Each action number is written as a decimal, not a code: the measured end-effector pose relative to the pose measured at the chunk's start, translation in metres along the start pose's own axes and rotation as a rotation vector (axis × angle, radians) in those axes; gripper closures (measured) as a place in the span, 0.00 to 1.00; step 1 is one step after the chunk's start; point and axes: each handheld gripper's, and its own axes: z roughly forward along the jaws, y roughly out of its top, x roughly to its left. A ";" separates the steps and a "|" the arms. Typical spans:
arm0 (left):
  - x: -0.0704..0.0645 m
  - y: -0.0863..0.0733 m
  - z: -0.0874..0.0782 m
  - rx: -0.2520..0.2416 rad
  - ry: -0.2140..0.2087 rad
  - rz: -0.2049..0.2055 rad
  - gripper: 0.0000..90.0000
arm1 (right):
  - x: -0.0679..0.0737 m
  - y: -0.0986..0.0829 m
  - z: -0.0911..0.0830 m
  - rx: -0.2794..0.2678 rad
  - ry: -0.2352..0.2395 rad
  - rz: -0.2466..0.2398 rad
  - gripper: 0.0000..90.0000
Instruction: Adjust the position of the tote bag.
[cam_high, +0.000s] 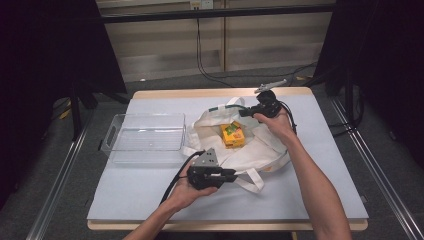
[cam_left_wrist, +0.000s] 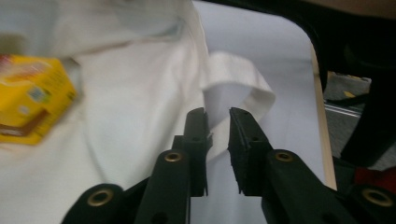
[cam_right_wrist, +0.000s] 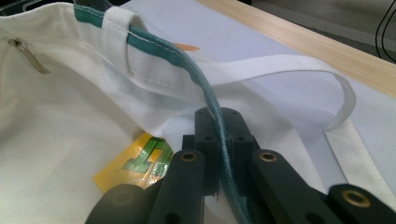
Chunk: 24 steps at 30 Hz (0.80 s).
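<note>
A white tote bag (cam_high: 260, 150) lies open in the middle of the table, with a yellow box (cam_high: 233, 134) in its mouth. My right gripper (cam_high: 242, 112) is at the bag's far side. In the right gripper view it (cam_right_wrist: 217, 112) is shut on the green-trimmed rim (cam_right_wrist: 154, 46), with the yellow box (cam_right_wrist: 135, 161) just below. My left gripper (cam_high: 231, 175) is at the bag's near edge. In the left gripper view it (cam_left_wrist: 217, 114) is open by a narrow gap, with the white handle strap (cam_left_wrist: 243, 86) just past its tips. The yellow box (cam_left_wrist: 30, 100) lies at the left, blurred.
A clear plastic tray (cam_high: 145, 132) stands empty to the left of the bag. The bag's far handle (cam_right_wrist: 280, 63) loops over the grey mat near the table's wooden edge (cam_right_wrist: 327, 51). Bare mat (cam_high: 150, 195) stretches along the front.
</note>
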 end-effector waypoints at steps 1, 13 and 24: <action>0.002 0.001 -0.001 -0.006 -0.002 -0.004 0.82 | 0.000 0.000 0.000 -0.001 -0.001 -0.001 0.96; -0.002 -0.014 0.037 0.169 0.085 0.103 0.69 | -0.001 0.000 0.001 -0.026 -0.015 -0.018 0.95; 0.009 -0.014 0.037 0.171 -0.011 0.015 0.99 | -0.016 0.000 0.002 -0.048 -0.022 0.024 0.95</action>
